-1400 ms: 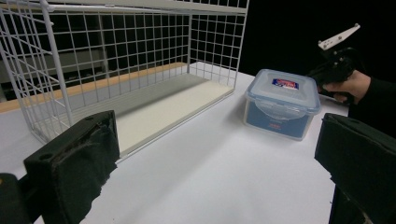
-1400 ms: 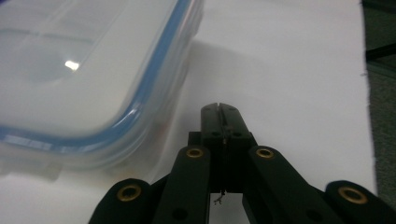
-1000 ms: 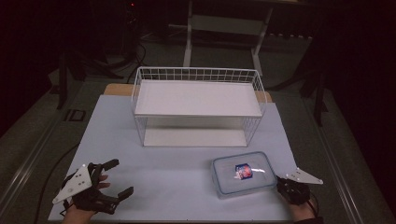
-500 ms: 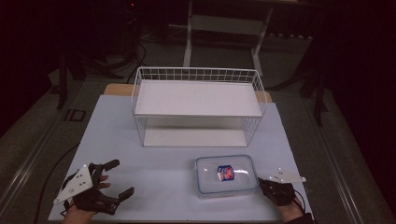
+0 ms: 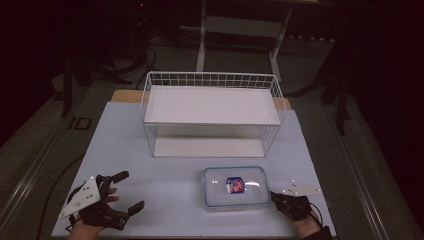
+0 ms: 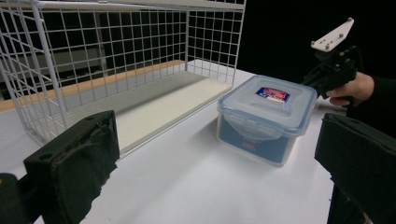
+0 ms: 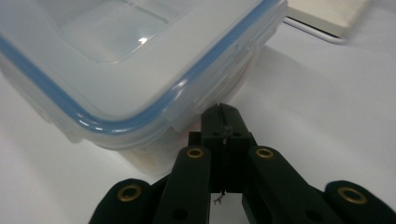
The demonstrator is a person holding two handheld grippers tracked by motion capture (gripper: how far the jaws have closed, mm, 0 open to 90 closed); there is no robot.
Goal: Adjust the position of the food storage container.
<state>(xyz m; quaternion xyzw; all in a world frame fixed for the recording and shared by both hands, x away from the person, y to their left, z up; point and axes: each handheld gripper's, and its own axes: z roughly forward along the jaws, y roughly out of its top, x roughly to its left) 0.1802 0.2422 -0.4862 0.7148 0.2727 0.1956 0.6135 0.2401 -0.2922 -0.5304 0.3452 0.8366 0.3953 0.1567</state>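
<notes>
**Closed claw nudging a lidded box: the risks from here**

The right claw has its jaws pressed together with nothing between them, the tip against the clip on the near end of the clear, blue-sealed food container. The container sits on the white counter, just in front of the wire shelf rack. The left claw rests spread and empty at the near left, well apart from the box.

A push from one end, low on a clip, could turn the box instead of sliding it straight, so a corner might catch the rack's wire front. The narrow tip could also slip off the smooth plastic or pop the clip open.

The lid carries a small red-and-blue sticker; its writing is too small to read.
</notes>
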